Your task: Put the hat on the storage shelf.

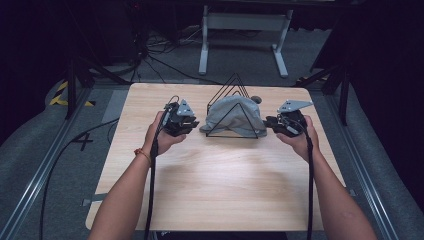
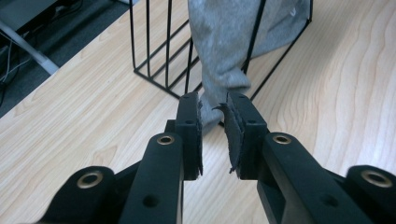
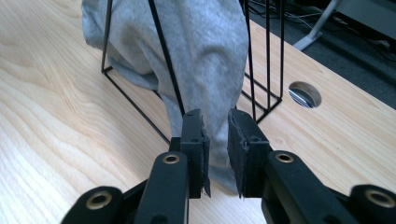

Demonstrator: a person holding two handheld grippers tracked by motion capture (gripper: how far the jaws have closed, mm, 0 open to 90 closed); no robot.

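Draped over the wire rack (image 1: 235, 107) mid-table, the grey cloth (image 1: 231, 116) is flanked by the left gripper (image 1: 184, 121) and right gripper (image 1: 280, 122), jaws slightly parted, nothing clamped.

Bare forearms, no sleeves; thin orange band (image 1: 142, 154) on left wrist. Black left tool (image 1: 192, 121) and black right tool (image 1: 269, 122), each topped by grey three-cornered plate, trailing black cable. Brass-ringed screw holes on arms; worn, frayed black pads (image 2: 232, 135).
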